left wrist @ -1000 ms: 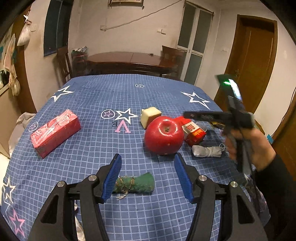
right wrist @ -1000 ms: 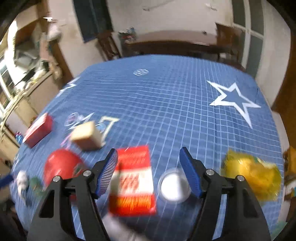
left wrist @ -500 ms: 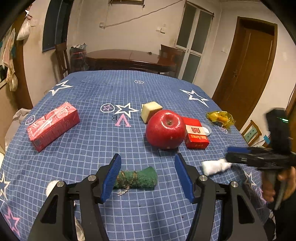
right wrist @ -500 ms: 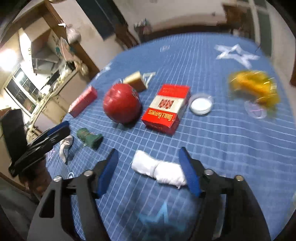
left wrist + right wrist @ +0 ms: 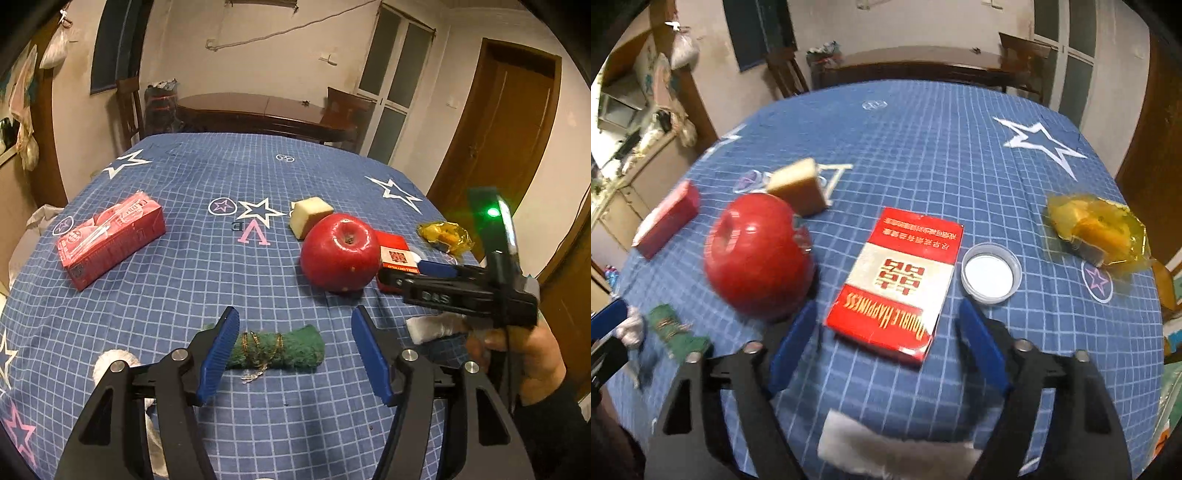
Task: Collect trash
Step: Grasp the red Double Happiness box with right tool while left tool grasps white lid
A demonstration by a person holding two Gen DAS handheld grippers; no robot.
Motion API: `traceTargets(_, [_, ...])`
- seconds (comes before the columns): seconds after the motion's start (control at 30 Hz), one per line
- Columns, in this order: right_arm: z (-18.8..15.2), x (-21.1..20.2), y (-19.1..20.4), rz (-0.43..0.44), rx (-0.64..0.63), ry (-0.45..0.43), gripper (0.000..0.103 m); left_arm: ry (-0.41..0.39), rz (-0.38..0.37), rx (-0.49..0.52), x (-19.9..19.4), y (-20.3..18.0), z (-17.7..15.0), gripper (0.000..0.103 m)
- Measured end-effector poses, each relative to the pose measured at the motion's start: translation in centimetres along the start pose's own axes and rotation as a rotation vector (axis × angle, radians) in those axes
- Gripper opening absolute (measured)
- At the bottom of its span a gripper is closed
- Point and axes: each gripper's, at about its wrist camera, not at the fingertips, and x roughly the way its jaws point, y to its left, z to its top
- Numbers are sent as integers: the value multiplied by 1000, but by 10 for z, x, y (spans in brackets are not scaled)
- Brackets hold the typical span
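Left wrist view: left gripper (image 5: 295,354) above the blue checked counter (image 5: 221,280), jaws apart and opening, nothing pressed; green scouring pad (image 5: 280,350) with a thin gold chain (image 5: 258,345) lying between and just beyond the fingertips. Crumpled white tissue (image 5: 110,363) by the left finger. Beyond: pink drink carton (image 5: 110,238) far left, red apple (image 5: 340,253) centre, tan sponge block (image 5: 309,215) just behind it. Right gripper (image 5: 417,271) seen side-on from here, held in a hand (image 5: 532,360), reaching in over the red cigarette pack (image 5: 395,253); white wad (image 5: 428,328) under its body.

Right wrist view, partly blurred: right gripper (image 5: 886,343) with jaws apart and closing, straddling the near end of the cigarette pack (image 5: 897,280), pads not touching it. Shown properly only here: pack lying flat, lettering upside down; white plastic lid (image 5: 990,274) just right of it; yellow wrapper (image 5: 1097,229) further right, near the counter edge. White wad (image 5: 886,450) at bottom, below the fingers. Apple (image 5: 757,254) just left of the pack.
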Motion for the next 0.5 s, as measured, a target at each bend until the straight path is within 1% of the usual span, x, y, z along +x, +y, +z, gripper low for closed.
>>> traceTargets(0.03, [0, 4, -1, 2, 5, 10, 62, 1, -1, 3, 0, -1, 0, 64])
traceTargets(0.1, [-3, 6, 2, 11, 1, -5, 61, -7, -2, 16, -2, -4, 0, 64])
traceTargets(0.13, [-6, 0, -1, 26, 9, -22, 61, -11, -2, 24, -4, -6, 0, 64])
traceTargets(0.23, [-15, -46, -14, 79, 52, -144, 61, -16, -9, 46, -7, -11, 0, 64])
traceTargets(0.27, [-18, -70, -23, 90, 73, -202, 61, -13, -13, 55, -7, -14, 0, 64])
traceTargets(0.33, [-28, -108, -36, 81, 94, -289, 61, -1, -37, 90, -7, -27, 2, 64])
traceTargets(0.4, [-40, -135, -47, 62, 116, -344, 61, 16, -81, 118, -5, -43, 7, 64])
traceTargets(0.47, [-58, -159, -60, 32, 141, -394, 61, 30, -141, 154, -1, -66, 15, 64])
traceTargets(0.5, [-65, -166, -65, 34, 158, -409, 61, 35, -164, 182, 3, -84, 21, 64])
